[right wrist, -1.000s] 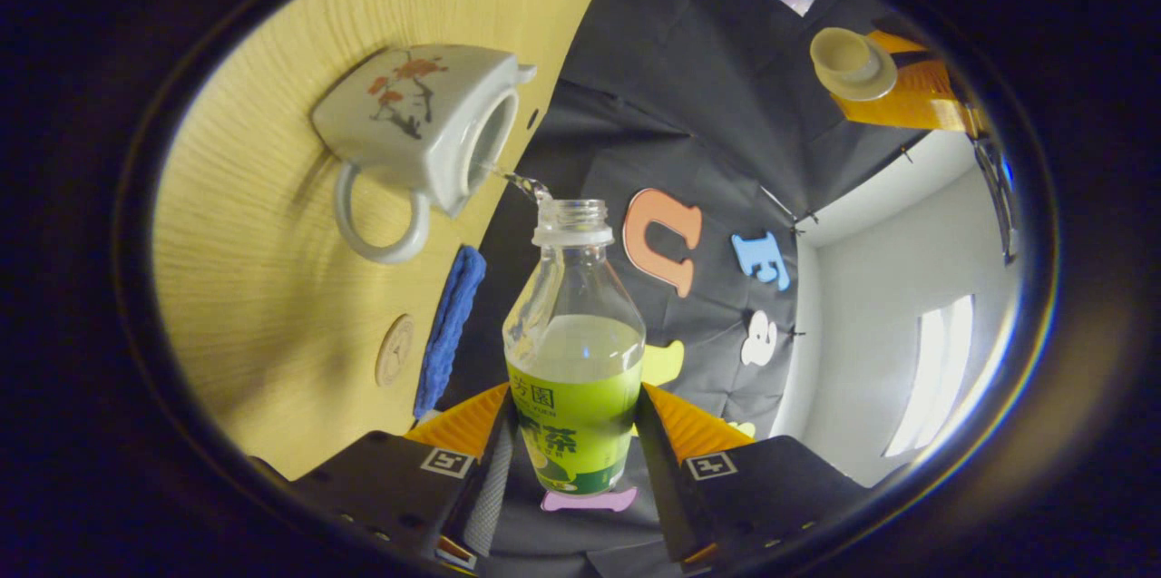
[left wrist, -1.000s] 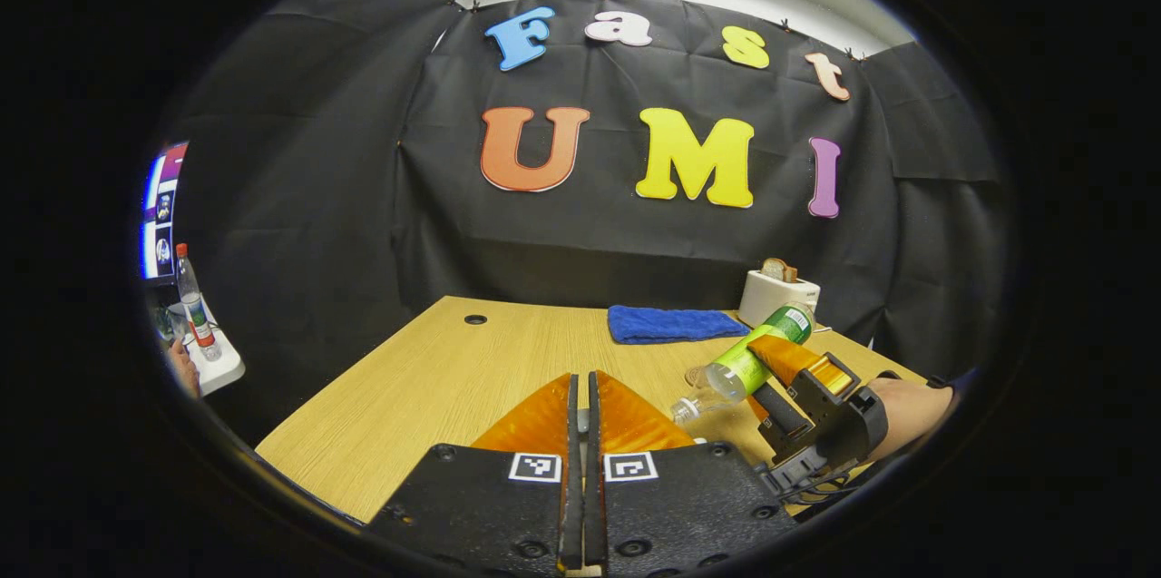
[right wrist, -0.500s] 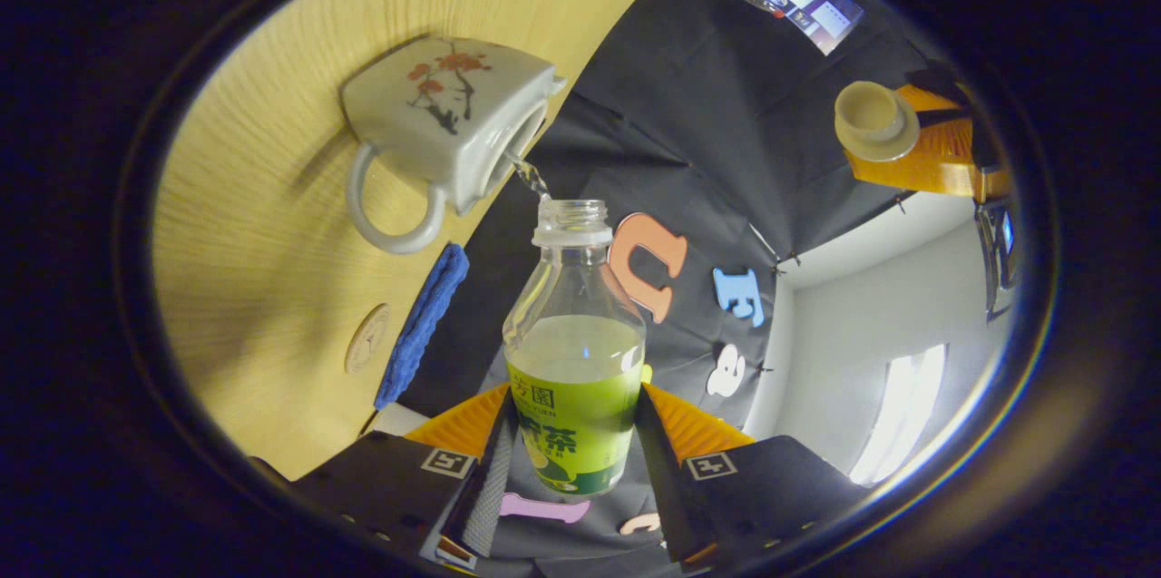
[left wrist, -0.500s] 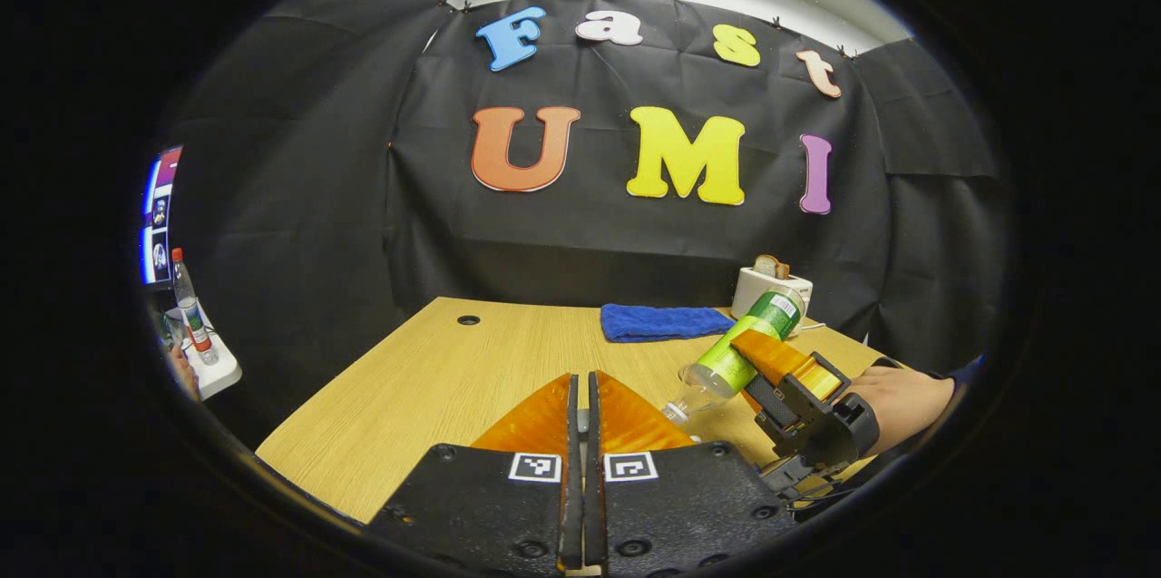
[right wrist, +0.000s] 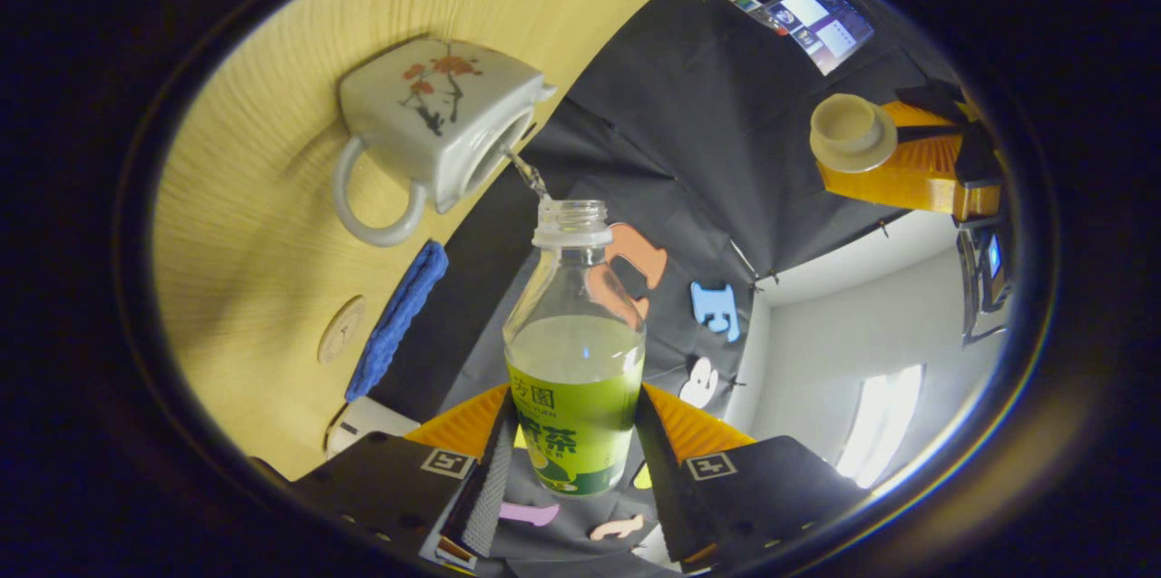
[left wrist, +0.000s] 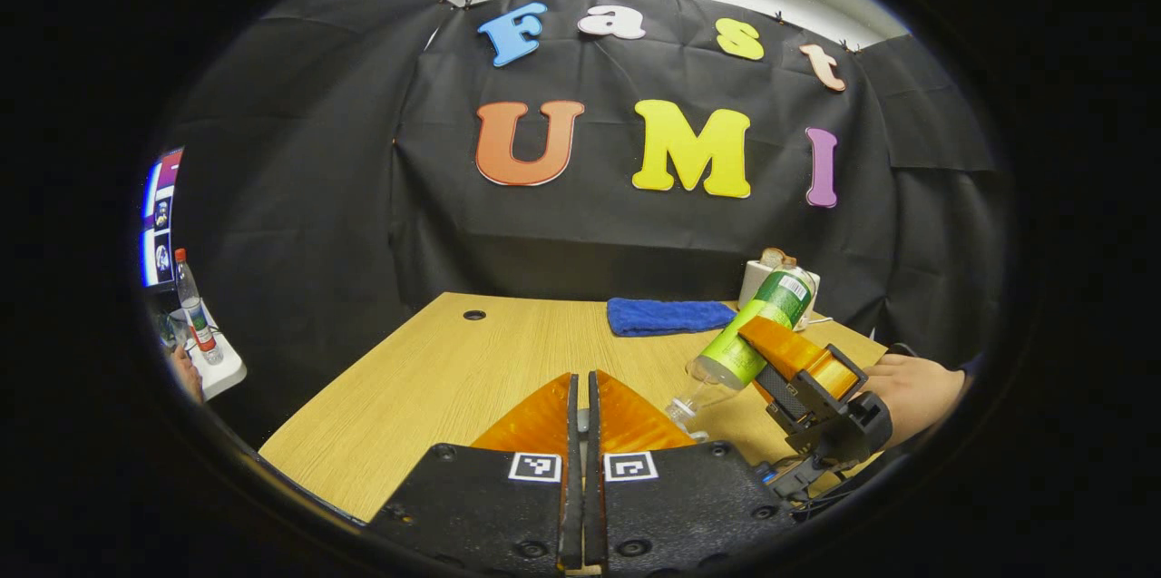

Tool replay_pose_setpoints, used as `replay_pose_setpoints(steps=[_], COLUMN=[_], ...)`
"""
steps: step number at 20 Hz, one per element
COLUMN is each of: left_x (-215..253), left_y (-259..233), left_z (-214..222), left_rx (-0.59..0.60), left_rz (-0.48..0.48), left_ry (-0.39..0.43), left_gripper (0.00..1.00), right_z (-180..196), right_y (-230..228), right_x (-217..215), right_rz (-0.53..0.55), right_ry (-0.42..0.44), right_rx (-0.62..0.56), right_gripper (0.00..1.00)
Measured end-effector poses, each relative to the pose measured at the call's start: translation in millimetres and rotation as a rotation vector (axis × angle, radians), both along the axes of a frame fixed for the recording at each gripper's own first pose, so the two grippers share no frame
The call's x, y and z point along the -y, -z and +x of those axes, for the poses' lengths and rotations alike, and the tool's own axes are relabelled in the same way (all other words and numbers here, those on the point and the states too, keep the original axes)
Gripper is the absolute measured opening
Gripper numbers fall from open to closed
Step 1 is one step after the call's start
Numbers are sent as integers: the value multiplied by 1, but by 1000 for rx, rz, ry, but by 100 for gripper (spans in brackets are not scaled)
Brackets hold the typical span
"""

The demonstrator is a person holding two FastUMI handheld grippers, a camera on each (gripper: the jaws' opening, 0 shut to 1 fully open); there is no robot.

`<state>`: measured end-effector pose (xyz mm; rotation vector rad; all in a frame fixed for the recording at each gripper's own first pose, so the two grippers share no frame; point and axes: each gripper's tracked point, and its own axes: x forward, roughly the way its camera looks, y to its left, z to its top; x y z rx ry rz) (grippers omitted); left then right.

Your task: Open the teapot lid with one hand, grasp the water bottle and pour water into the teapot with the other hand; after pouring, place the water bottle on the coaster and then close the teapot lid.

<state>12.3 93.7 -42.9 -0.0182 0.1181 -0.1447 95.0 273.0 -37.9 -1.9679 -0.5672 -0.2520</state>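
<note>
1. The right gripper (right wrist: 573,460) is clamped on a clear plastic, green-labelled water bottle (right wrist: 574,351), tipped so a thin stream runs into the open white ceramic teapot (right wrist: 434,129) just ahead on the desk (right wrist: 272,288).
2. Farther off, the left gripper (right wrist: 893,162), fingers together on it, holds the teapot's white lid (right wrist: 851,133) clear of the pour.
3. A round wooden coaster (right wrist: 342,330) waits beside the teapot.

A recording booth: black cloth wall (left wrist: 299,197) hung behind a wooden table (left wrist: 435,378), with monitors (left wrist: 156,224) alongside.

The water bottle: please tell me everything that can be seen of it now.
The water bottle is clear plastic with a green label and no cap. The right gripper clamps its labelled lower body. It is tipped neck-down, partly full, and a thin stream runs from its mouth into the open teapot. The left gripper view shows it slanting above the table.
</note>
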Motion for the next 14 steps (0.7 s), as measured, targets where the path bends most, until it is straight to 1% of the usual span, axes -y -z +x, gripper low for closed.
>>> replay_pose_setpoints(steps=[3, 4, 10, 11, 12, 13, 14], left_x=[0, 0, -4, -2, -1, -1, -2], left_y=[0, 1, -1, 0, 1, 1, 0], left_z=[1, 1, 2, 3, 1, 0, 2], left_rx=[1, 1, 4, 0, -2, -2, 0], left_rz=[1, 3, -2, -4, -4, -3, -2], left_ry=[2, 2, -16, -13, -8, -9, -11], left_gripper=[3, 3, 3, 3, 3, 3, 4], right_z=[1, 3, -1, -1, 0, 0, 0], right_y=[-2, -3, -5, -5, -5, -5, -5], right_x=[-1, -1, -6, -6, -6, -7, -7], right_rz=[1, -1, -12, -14, -15, -16, -15], right_ry=[3, 4, -1, 1, 0, 0, -1], right_rx=[3, 4, 16, 16, 16, 17, 17], right_gripper=[69, 70, 71, 69, 69, 71, 69])
